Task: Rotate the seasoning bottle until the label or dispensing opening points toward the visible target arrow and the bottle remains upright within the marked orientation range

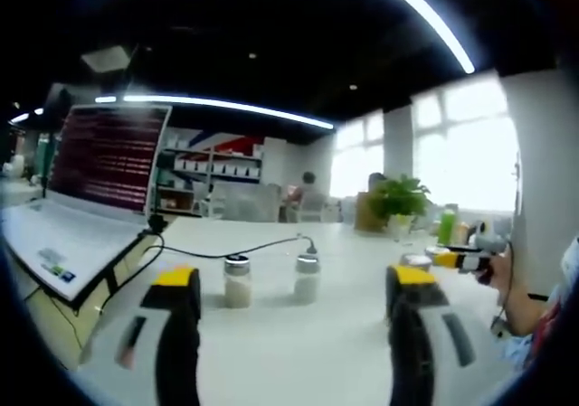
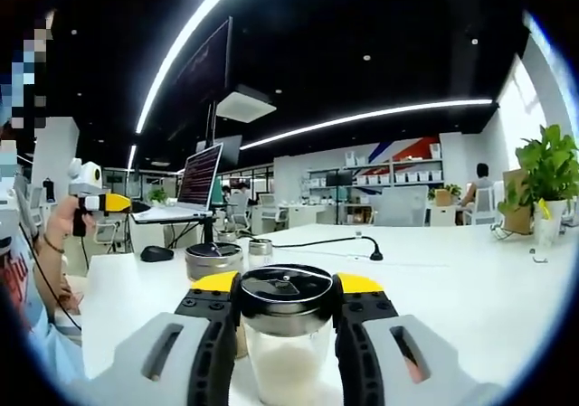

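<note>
1. At a white table point(image 2: 470, 288) in an open office, the right gripper point(image 2: 288, 329) has its yellow-tipped jaws drawn in on either side of a seasoning bottle point(image 2: 288, 334); the pads sit against the glass just below the dark lid point(image 2: 288, 288), so the bottle reads as held.
2. The bottle stands upright, directly ahead between the jaws and very close to that camera; its long axis runs vertical, the white contents low in the jar; any turn would go about that upright axis.
3. In the left gripper view, the left gripper point(image 1: 294, 302) hovers with its jaws wide and nothing between them; two small shakers point(image 1: 237, 281) and point(image 1: 307, 278) stand on the table beyond, well apart from its tips.
4. The right gripper is plainly the nearer one and the working one; the left looks to be standing by.
5. No target arrow or marked range can be made out, nor the label or the opening's heading; how far the turn has gone cannot be told.
6. A laptop point(image 1: 86, 198), a black cable point(image 1: 244, 250) and a potted plant point(image 1: 398, 200) share the tabletop; another metal-lidded jar point(image 2: 213, 261) sits just behind the held bottle.
</note>
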The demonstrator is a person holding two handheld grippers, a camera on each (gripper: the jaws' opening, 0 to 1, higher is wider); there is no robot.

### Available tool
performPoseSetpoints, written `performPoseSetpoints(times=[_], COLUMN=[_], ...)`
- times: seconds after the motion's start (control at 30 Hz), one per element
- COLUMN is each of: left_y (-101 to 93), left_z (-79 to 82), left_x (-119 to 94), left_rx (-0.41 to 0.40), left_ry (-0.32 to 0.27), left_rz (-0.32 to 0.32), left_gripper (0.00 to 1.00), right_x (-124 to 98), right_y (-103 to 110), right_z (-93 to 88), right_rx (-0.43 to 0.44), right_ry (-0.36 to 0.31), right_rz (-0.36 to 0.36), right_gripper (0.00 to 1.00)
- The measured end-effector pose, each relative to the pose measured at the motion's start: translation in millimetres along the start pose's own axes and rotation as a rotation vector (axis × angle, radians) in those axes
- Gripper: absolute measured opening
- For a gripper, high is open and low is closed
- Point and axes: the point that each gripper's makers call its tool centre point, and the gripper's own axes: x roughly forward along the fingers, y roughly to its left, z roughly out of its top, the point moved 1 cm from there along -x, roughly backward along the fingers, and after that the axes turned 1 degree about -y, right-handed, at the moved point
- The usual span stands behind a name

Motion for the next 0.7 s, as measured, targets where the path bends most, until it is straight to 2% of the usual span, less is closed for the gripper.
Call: performPoseSetpoints(times=[0.13, 0.23, 0.47, 0.7], left_y=[-0.1, 1.9, 0.9, 6.1], left_z=[-0.3, -0.9, 4.7, 2.3], left_x=[-1.3, -1.8, -6.7, -5.7], left_rx=[0.037, 0.052, 0.067, 0.081], left_ry=[0.011, 0.016, -0.002, 0.013], left_rz=[0.002, 0.015, 0.017, 0.038], left_gripper=[0.91, 0.94, 1.00, 1.00], right_x=[0.7, 0.3, 0.6, 1.4], right_y=[0.9, 0.6, 0.5, -1.1], right_z=[-0.7, -1.1, -2.6, -3.2], right_rx=[-0.014, -0.010, -0.030, -0.038], right_ry=[0.007, -0.017, -0.012, -0.012], right_rz=[-0.036, -0.077, -0.141, -0.193], right_gripper=[0.40, 0.40, 0.40, 0.40])
